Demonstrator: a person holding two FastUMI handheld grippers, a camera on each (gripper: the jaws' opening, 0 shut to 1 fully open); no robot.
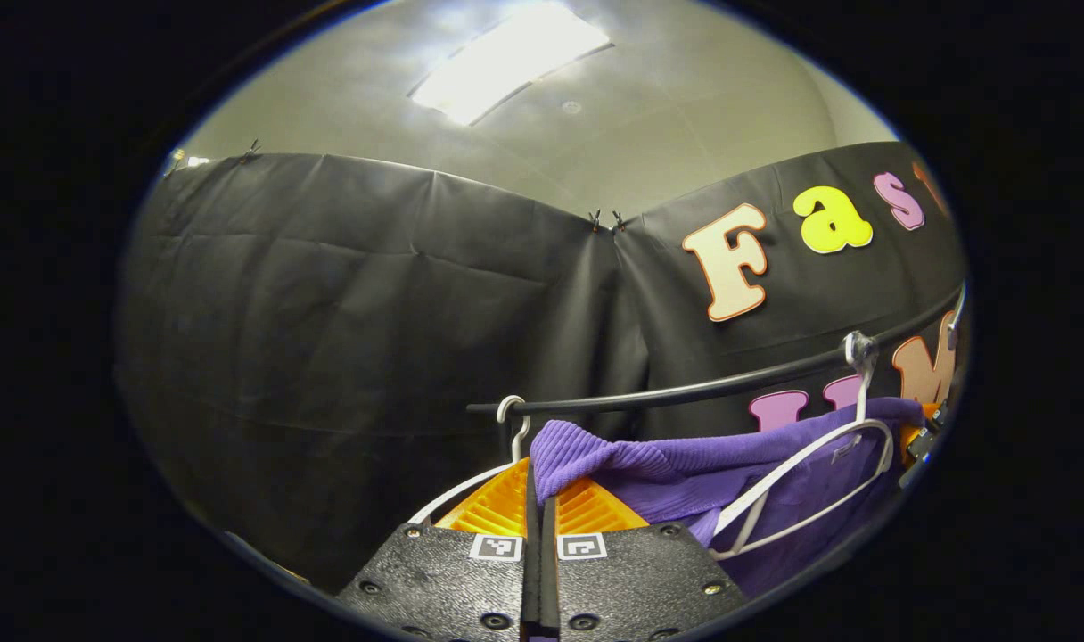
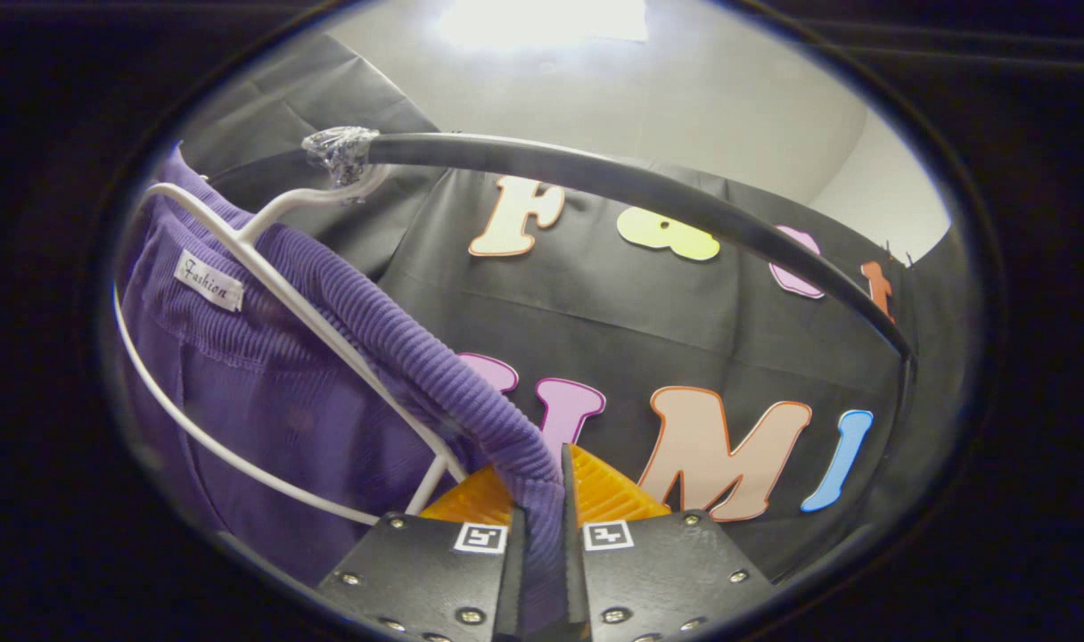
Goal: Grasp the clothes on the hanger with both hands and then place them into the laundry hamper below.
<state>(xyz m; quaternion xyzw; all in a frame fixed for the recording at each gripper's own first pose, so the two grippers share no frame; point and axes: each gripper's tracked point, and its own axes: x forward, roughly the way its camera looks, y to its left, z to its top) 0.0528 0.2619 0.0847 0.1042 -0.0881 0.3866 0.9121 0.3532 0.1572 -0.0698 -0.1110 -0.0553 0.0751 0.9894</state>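
A purple ribbed garment (image 1: 685, 473) is hanging on a white hanger (image 1: 809, 486) hooked over a black rail (image 1: 729, 383). In the left gripper view, the left gripper (image 1: 539, 499) is pinching one shoulder edge of the cloth, fingers pressed nearly together with fabric draping over the tips. In the right gripper view, the right gripper (image 2: 542, 499) is clamping the garment's (image 2: 266, 374) other ribbed edge, which is running down between its fingers, beside the hanger (image 2: 301, 308) under the rail (image 2: 613, 183).
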